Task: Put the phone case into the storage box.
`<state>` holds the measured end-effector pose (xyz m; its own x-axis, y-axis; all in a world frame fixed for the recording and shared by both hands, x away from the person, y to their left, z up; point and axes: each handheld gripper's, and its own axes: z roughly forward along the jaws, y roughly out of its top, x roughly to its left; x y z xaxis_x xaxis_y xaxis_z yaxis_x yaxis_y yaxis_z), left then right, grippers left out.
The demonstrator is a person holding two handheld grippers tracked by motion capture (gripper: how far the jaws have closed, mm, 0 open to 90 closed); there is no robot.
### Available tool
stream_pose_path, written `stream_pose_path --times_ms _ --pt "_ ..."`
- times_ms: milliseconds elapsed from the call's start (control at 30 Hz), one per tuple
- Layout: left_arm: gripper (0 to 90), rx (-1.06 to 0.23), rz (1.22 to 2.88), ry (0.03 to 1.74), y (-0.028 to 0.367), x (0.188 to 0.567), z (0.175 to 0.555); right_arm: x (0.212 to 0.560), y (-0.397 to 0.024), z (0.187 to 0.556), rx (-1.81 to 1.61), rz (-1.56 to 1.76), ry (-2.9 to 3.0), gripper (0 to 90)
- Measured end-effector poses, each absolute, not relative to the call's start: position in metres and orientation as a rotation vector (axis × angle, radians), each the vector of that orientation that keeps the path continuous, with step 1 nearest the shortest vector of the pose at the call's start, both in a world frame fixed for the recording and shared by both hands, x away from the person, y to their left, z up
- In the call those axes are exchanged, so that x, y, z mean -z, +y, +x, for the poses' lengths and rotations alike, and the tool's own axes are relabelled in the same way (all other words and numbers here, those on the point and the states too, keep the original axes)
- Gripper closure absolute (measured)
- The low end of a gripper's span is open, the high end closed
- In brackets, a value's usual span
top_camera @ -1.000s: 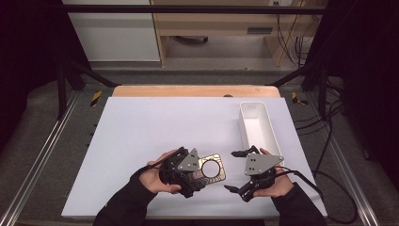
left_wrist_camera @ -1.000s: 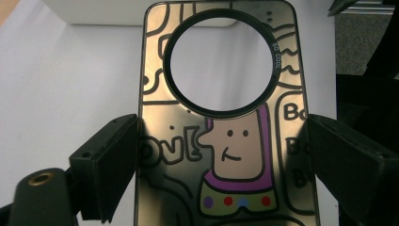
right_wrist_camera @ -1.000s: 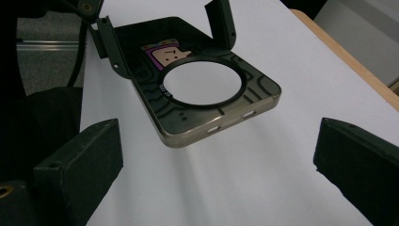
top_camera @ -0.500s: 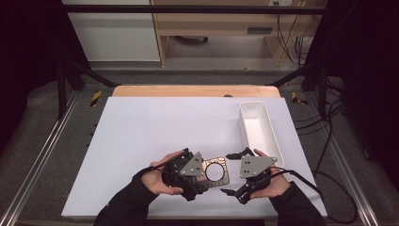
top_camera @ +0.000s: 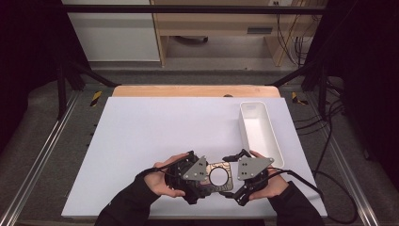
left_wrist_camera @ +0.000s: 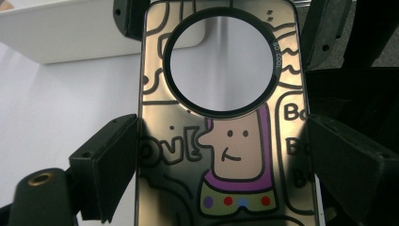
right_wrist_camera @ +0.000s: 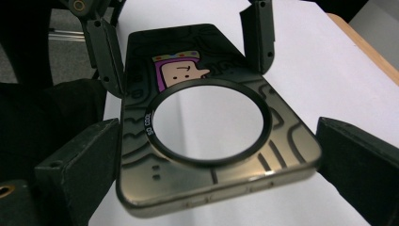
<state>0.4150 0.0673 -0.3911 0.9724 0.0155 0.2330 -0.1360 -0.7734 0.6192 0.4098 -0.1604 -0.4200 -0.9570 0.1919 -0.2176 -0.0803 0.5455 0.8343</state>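
- Bronze-toned, glossy phone case (left_wrist_camera: 226, 141) with a cartoon figure in purple, black doodle lines and a large round black-ringed opening; held level just above the near edge of the tabletop (top_camera: 155, 136), between the two hands.
- Seen through the ring: plain white surface below.
- Seen in the high view: case (top_camera: 219, 176) lying crosswise, one end toward each hand.
- Left hand-held gripper (left_wrist_camera: 226, 165): jaws closed partway onto the long sides of the case, left jaw touching its edge, right jaw against or just beside the other edge; case gripped at the cartoon end.
- Right hand-held gripper (right_wrist_camera: 219, 169): jaws spread to about the case's width, left jaw at the case's edge, right jaw just beside the other corner; firm contact not clear enough to call, so grip cannot be told.
- Far pair of black jaws in each gripper view: the other gripper, at the opposite end of the case.
- Left hand (top_camera: 164, 181) and right hand (top_camera: 268, 181), dark sleeves, entering from the bottom.
- White oblong tray (top_camera: 275, 141) on the tabletop to the right, just beyond the right hand.
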Motion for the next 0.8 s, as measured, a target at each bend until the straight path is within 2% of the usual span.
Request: stream_pose_path --times_ms 367,533,800 --pt "11.5 -0.262 2.409 -0.13 0.0663 0.3913 0.4138 0.4229 -0.1579 0.4094 -1.424 0.026 2.508 4.2" --pt "11.5 -0.263 2.403 -0.138 0.0668 0.3912 0.4128 0.4228 -0.1587 0.4077 -1.458 -0.008 2.505 8.8" --pt "11.4 -0.252 2.41 -0.142 0.0674 0.3919 0.4138 0.4233 -0.1587 0.409 -1.47 -0.012 2.519 10.1"
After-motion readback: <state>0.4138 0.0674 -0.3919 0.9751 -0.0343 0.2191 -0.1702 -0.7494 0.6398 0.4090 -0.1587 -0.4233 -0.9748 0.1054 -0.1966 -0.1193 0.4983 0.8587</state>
